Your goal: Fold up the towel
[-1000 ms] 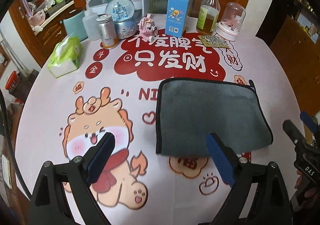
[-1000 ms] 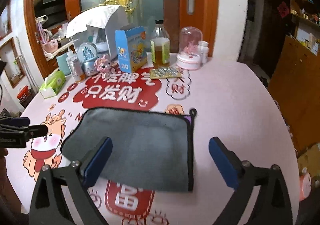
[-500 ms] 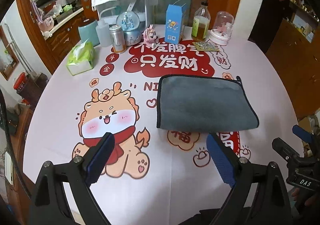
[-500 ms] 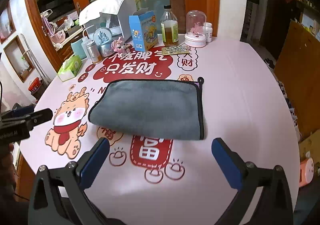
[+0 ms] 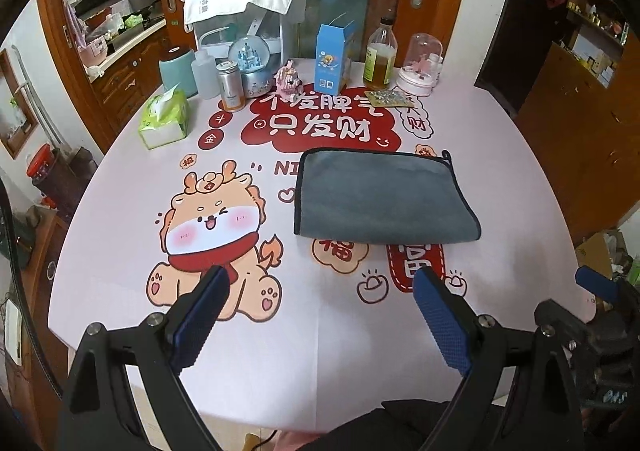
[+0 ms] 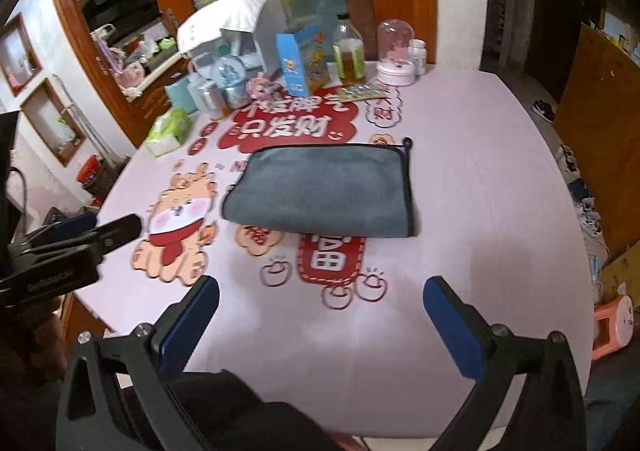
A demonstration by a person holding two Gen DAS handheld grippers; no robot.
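Note:
A grey towel [image 5: 380,197] with black edging lies folded flat on the round table's pink printed cloth [image 5: 120,219]. It also shows in the right wrist view [image 6: 328,189]. My left gripper [image 5: 320,315] is open and empty, held back near the table's near edge, well short of the towel. My right gripper [image 6: 320,315] is open and empty, also back over the near edge. The right gripper shows at the lower right of the left wrist view [image 5: 592,315], and the left gripper at the left of the right wrist view [image 6: 76,239].
At the table's far side stand a tissue pack [image 5: 165,119], a metal can [image 5: 231,87], a snow globe [image 5: 252,63], a blue carton [image 5: 332,59], an oil bottle [image 5: 380,59], a glass dome [image 5: 420,67] and a blister pack [image 5: 390,97]. Wooden cabinets surround the table.
Both grippers have pulled back and up from the towel toward the near table edge. The towel lies still, folded.

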